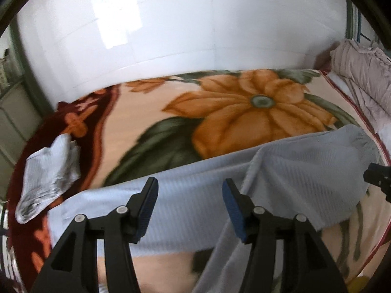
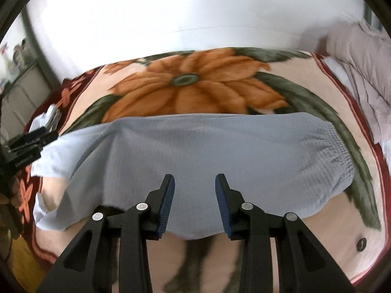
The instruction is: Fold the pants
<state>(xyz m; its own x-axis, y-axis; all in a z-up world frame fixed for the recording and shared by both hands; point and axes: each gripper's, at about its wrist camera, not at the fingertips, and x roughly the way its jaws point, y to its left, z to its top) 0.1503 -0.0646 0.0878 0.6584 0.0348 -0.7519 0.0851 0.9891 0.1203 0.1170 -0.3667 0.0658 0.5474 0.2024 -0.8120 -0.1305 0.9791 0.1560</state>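
Light blue ribbed pants lie across a floral blanket, with the gathered elastic waistband at the right and the legs running left. My right gripper hovers over their near edge, open, with nothing between its fingers. In the left wrist view the pants stretch from the lower left up to the right. My left gripper stands open above the leg part and holds nothing. Each gripper shows at the edge of the other's view: the right gripper and the left gripper.
The blanket has a big orange flower, green leaves and a dark red border. A crumpled grey-white cloth lies on its left edge. A pale pink quilt is piled at the right. A white tiled wall stands behind the bed.
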